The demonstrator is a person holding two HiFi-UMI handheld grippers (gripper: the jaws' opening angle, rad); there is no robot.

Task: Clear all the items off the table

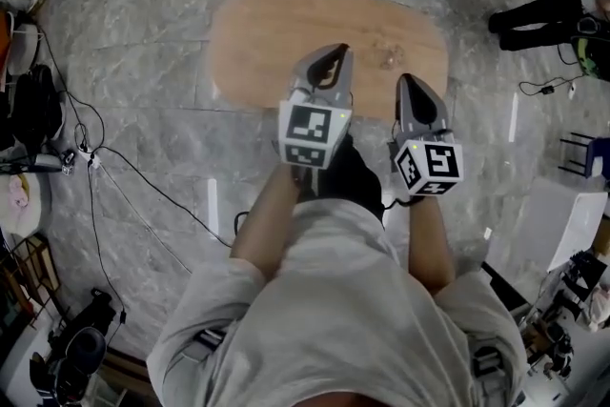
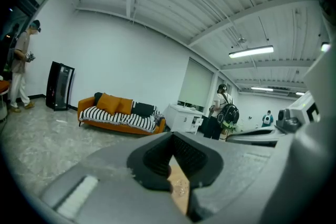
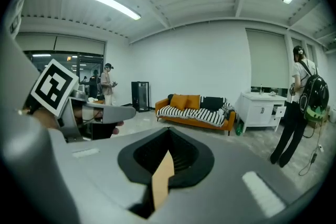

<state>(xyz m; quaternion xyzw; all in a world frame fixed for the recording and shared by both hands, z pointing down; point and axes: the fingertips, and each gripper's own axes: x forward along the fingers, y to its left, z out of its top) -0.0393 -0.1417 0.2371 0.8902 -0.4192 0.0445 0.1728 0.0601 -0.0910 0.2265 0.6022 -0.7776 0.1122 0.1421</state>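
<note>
Wooden bench (image 1: 276, 29) nearly bare; one small clear scrap (image 1: 386, 58) far right. Left tool (image 1: 335, 57) and right tool (image 1: 410, 86) clenched, empty. Next: open, reach scrap.

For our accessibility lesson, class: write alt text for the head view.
Seen from above, a person holds the left gripper and right gripper, both shut and empty, over the near edge of an oval wooden table. Cables trail over the grey floor at left.
</note>
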